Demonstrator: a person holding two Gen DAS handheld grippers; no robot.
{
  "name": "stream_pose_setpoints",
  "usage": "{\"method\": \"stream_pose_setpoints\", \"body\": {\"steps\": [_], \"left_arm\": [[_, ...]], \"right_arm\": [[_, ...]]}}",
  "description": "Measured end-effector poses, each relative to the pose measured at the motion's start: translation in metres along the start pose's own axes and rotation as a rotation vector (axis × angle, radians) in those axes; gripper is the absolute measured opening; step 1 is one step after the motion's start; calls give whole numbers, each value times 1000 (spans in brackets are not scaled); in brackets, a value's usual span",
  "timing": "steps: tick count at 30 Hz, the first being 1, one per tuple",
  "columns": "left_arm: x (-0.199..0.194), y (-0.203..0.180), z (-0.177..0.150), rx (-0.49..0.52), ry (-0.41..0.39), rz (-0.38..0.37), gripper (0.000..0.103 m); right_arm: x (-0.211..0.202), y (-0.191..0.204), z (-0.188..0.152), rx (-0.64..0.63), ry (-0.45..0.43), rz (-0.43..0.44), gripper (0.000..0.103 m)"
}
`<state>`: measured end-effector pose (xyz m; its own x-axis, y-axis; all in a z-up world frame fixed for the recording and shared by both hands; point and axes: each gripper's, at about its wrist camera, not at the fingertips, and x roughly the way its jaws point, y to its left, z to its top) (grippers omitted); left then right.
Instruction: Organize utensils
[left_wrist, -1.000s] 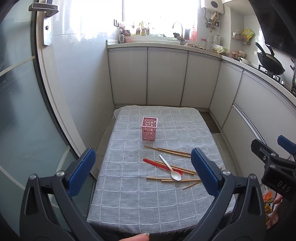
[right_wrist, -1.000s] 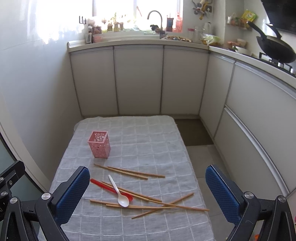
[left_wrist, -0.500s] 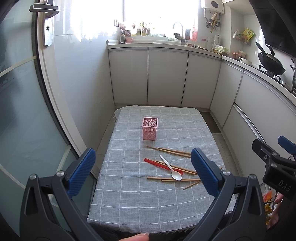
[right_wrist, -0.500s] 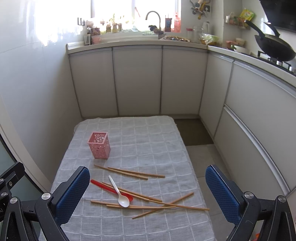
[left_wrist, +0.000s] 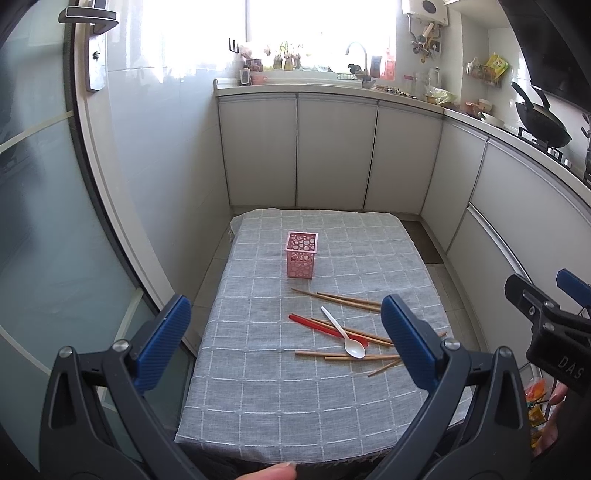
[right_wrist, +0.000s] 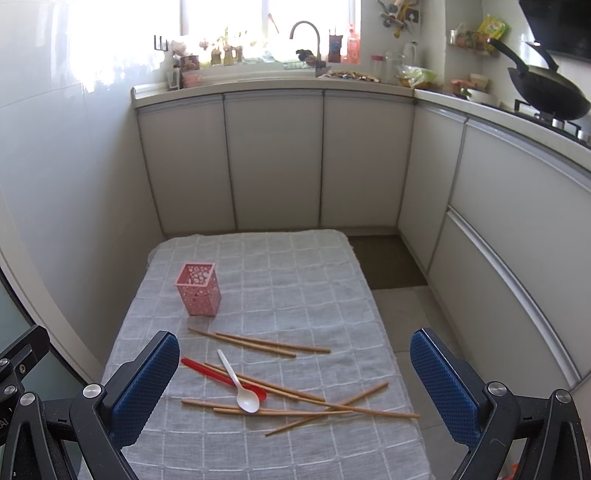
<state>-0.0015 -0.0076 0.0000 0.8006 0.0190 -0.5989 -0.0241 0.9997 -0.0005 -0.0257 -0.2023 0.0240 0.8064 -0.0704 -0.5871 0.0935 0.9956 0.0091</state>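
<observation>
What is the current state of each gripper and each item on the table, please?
left gripper: open, empty, above the table
right gripper: open, empty
pink holder: upright, looks empty
white spoon: lying across the red spoon
red spoon: flat on the cloth
wooden chopsticks: scattered flat, some crossing
grey tablecloth: spread over the table

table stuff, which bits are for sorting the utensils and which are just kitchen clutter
For the job:
pink holder
wooden chopsticks
white spoon
red spoon

Just lying about:
wok on the stove
tap at the sink
bottles and jars along the counter
grey checked tablecloth
</observation>
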Motion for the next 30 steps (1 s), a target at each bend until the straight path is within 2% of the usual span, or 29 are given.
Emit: {"method": "stream_pose_setpoints", "body": {"steps": [21, 27, 30], "left_arm": [[15, 1, 0, 3, 26, 12, 102], [40, 5, 2, 12, 52, 16, 102], [63, 4, 2, 44, 79, -20, 102]], "right_arm": [[15, -3, 2, 9, 20, 4, 103], [40, -13, 1, 15, 63, 2, 103], [60, -21, -1, 24, 103, -9, 103]]}}
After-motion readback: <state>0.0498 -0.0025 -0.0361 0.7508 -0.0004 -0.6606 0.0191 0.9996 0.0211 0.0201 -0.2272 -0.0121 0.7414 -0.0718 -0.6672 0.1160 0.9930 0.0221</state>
